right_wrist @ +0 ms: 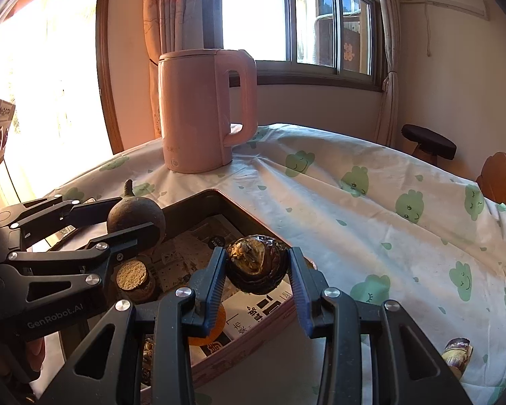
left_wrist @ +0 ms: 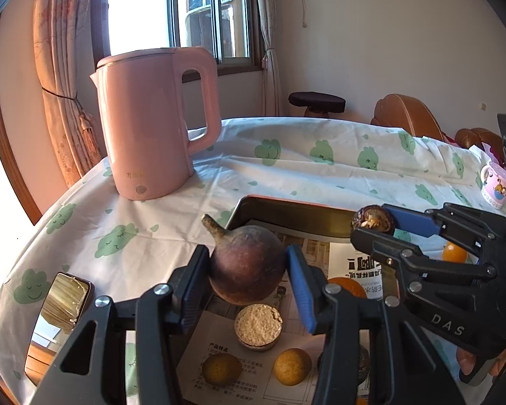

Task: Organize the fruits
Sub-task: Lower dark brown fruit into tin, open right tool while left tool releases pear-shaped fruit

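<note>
My left gripper (left_wrist: 246, 270) is shut on a round brown fruit with a curved stem (left_wrist: 246, 266), held above the paper-lined tray (left_wrist: 293, 207). That same fruit (right_wrist: 135, 219) and the left gripper (right_wrist: 131, 217) show at the left of the right wrist view. My right gripper (right_wrist: 256, 268) is shut on a dark wrinkled fruit (right_wrist: 256, 266) over the tray's (right_wrist: 229, 202) right corner; it appears as the right gripper (left_wrist: 374, 224) holding the dark fruit (left_wrist: 372, 221) in the left wrist view. In the tray lie two yellow-brown round fruits (left_wrist: 291, 366), a halved fruit with grainy flesh (left_wrist: 258, 325) and orange fruits (left_wrist: 455, 253).
A pink kettle (left_wrist: 155, 121) stands on the cloud-print tablecloth (left_wrist: 320, 168) behind the tray. A small cartoon mug (left_wrist: 496, 185) sits at the far right, a phone (left_wrist: 60, 310) lies left of the tray, and a dark shell piece (right_wrist: 457, 354) lies on the cloth at right.
</note>
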